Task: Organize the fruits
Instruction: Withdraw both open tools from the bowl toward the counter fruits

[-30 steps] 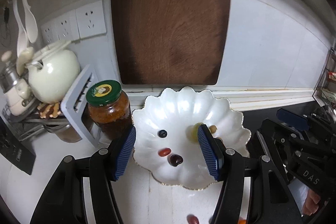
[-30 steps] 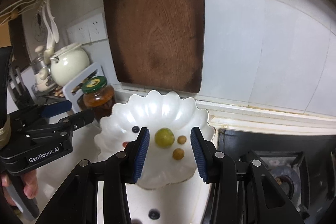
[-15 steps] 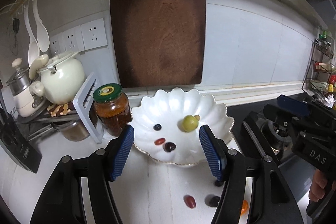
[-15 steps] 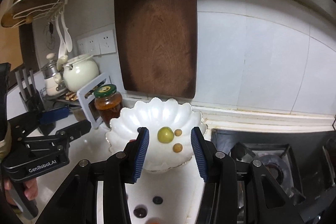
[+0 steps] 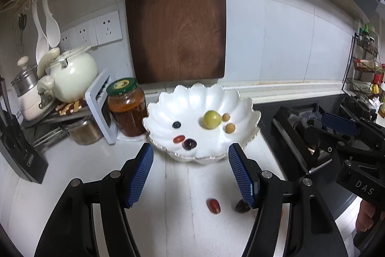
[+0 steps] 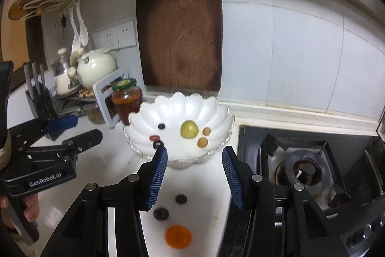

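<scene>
Here the white scalloped bowl (image 5: pixel 243 110) sits on the worktop (image 5: pixel 182 213) below the leaning cutting board (image 5: pixel 175 16), holding a green fruit (image 5: pixel 211 119), two small tan fruits (image 5: pixel 230 128), a blueberry (image 5: pixel 177 124), a red oblong fruit (image 5: pixel 179 138) lying roughly crosswise, and a dark grape (image 5: pixel 189 143).

Only the left view shows a red fruit (image 5: pixel 213 206) on the worktop, its long axis running near-to-far. Only the right view shows an orange fruit (image 6: pixel 178 236), beside a dark grape (image 6: pixel 161 213) and a blueberry (image 6: pixel 181 199).

Both the left hand-held gripper (image 5: pixel 190 172) and the right hand-held gripper (image 6: pixel 193 175) hover released, empty, just short of the bowl.
</scene>
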Tool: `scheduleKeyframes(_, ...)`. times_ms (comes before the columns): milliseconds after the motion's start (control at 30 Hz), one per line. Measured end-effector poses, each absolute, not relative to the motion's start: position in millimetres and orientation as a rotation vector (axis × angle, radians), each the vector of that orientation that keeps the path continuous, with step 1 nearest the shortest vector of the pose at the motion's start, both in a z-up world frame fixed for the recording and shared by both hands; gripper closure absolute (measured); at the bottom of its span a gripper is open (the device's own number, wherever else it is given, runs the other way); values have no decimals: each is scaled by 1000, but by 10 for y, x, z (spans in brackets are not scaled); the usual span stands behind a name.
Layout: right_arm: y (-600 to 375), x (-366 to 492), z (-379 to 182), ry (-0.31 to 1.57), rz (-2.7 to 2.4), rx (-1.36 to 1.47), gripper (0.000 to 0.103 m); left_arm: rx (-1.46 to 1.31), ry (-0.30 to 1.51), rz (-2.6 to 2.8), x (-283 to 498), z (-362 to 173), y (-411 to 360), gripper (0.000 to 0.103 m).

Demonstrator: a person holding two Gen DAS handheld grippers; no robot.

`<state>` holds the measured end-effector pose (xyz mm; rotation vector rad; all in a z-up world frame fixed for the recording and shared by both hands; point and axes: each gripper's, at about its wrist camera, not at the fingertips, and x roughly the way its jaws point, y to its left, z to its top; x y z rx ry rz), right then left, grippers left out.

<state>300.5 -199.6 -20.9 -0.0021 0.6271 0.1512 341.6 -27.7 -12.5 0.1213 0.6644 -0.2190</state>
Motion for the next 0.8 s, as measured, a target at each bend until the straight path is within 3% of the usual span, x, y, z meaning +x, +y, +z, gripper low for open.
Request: scheduleKeyframes(800,-1851,2708,-803,828,211,-9,54,114,855,-244,3182,-788,-176,39)
